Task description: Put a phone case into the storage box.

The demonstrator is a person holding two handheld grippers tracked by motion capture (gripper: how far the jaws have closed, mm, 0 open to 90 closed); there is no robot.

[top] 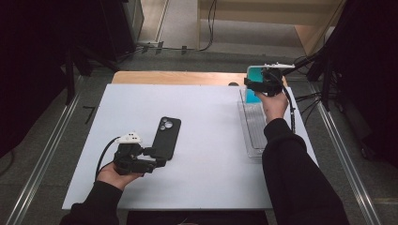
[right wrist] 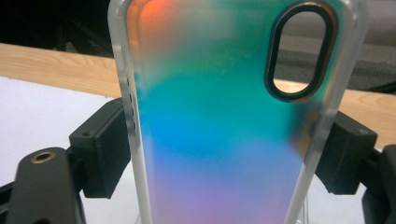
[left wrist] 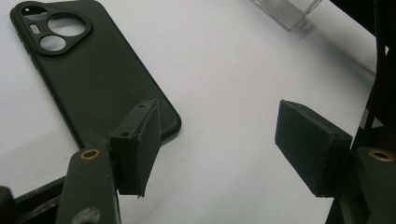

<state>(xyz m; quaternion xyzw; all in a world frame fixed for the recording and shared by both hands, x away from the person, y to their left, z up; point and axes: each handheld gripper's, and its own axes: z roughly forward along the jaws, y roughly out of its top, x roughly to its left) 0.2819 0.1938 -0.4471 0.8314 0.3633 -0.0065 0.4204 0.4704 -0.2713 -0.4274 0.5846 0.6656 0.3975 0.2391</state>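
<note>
Right gripper clamps an iridescent translucent phone case, jaws pressed on both side edges, case upright, camera cutout at top. It hangs above the far end of a clear ribbed rack on the table's right side. Left gripper is spread wide, holding nothing; one jaw sits just over the lower corner of a black phone case, contact unclear. That case lies flat, back up, on the white tabletop. Wooden edge behind; grey floor, dark room.
</note>
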